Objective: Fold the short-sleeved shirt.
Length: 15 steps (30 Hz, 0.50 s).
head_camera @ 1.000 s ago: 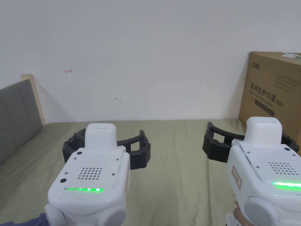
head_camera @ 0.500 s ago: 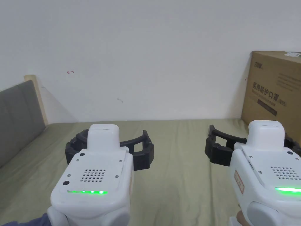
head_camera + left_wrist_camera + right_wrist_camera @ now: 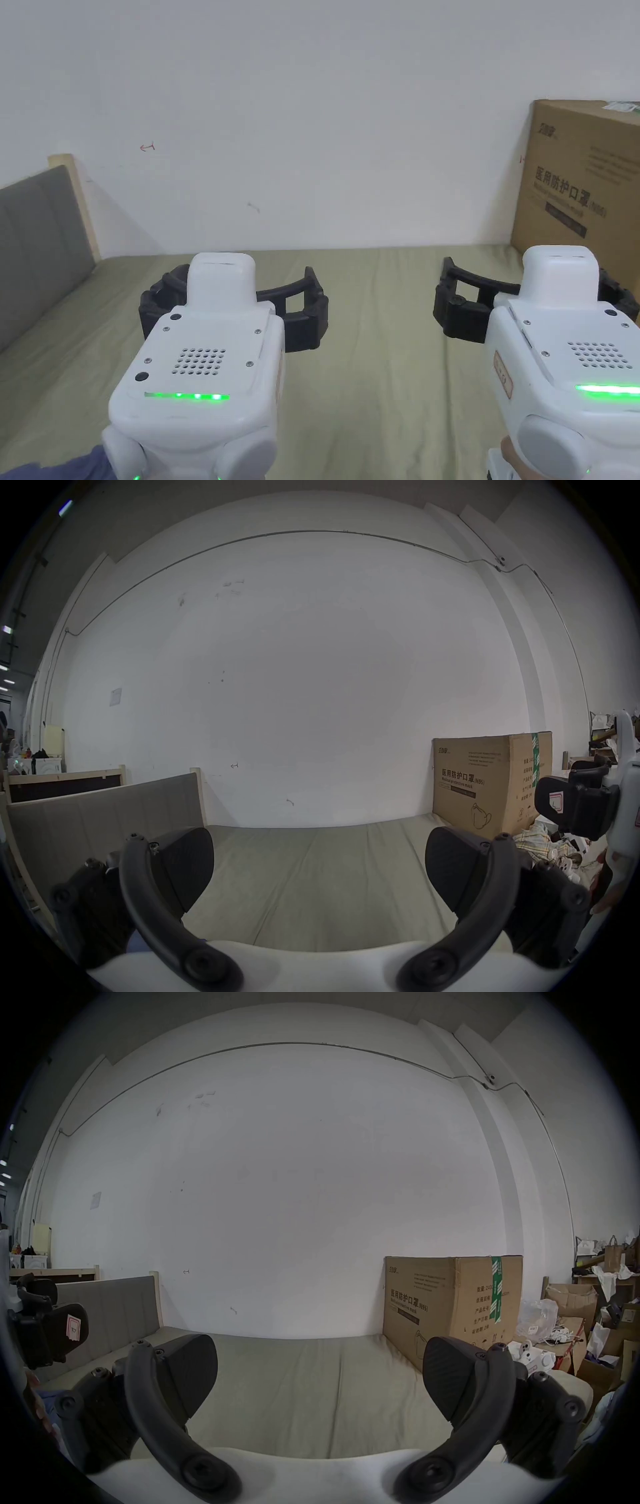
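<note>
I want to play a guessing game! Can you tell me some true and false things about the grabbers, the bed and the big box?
1. The left gripper, white with black jaws, is open. True.
2. The right gripper is squeezing a shirt. False: it is open, with nothing between its jaws.
3. The brown cardboard box stands at the right, by the white wall. True.
4. The bed's sheet is bright red. False: it is olive green.

White wall [image 3: 325, 112] behind an olive mattress [image 3: 375, 375] (grey headboard [image 3: 31, 250] left, cardboard box [image 3: 587, 187] right).
</note>
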Each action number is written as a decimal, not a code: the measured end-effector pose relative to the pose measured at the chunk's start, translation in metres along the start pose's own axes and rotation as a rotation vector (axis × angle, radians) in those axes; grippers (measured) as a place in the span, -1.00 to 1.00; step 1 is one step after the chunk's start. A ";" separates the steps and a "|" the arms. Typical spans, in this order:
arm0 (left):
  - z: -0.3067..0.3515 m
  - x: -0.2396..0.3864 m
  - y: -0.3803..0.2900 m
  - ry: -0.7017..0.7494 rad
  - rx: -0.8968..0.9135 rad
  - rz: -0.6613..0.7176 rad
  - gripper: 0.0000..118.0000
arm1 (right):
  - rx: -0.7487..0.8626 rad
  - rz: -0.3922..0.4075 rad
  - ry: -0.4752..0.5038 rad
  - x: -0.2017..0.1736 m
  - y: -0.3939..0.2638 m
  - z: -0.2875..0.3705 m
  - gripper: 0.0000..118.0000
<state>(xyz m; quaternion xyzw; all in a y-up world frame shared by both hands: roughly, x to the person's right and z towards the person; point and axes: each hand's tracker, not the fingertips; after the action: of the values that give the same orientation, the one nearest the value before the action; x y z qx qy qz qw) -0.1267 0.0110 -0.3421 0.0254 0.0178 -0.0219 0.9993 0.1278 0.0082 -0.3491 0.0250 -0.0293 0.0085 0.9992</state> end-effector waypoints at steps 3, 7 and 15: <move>0.000 0.000 0.000 -0.002 0.002 0.004 1.00 | 0.002 -0.004 0.000 0.000 0.001 0.000 0.99; -0.001 0.001 0.001 -0.008 -0.006 0.012 1.00 | 0.004 0.003 -0.001 0.000 0.001 0.000 0.99; -0.002 0.002 0.000 -0.009 -0.011 0.020 1.00 | -0.001 0.006 -0.005 0.002 0.000 0.000 0.99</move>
<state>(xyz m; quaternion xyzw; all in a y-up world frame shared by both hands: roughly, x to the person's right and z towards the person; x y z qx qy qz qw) -0.1246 0.0110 -0.3438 0.0201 0.0130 -0.0119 0.9996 0.1295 0.0078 -0.3485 0.0242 -0.0320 0.0115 0.9991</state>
